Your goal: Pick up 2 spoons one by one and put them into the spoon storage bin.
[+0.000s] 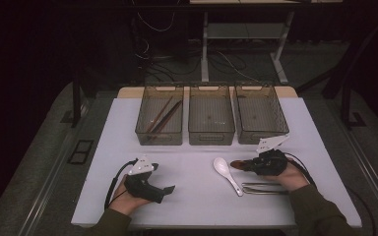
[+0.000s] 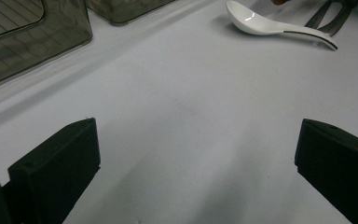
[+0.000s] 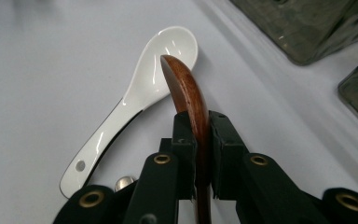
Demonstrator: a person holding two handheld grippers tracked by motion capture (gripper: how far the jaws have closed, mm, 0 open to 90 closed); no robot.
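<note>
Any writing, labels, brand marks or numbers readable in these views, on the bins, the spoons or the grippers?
None can be read.
The three bins: no label or print shows.
The white spoon and the wooden spoon held in the right gripper: both plain.
The left gripper: no marking legible; its jaws are plain black.

Open tabletop (image 1: pixel 197 191) between the two hands, wide bare stretch in front of the left gripper (image 1: pixel 165 189). Three bins (image 1: pixel 211 120) side by side wall off the far edge; left one has chopsticks (image 1: pixel 163 118) inside, the other two look free to drop into. Right side tight: white spoon (image 1: pixel 226 173) just beside the right gripper (image 1: pixel 241 164), metal tongs (image 1: pixel 263 189) near the right hand, near edge.
</note>
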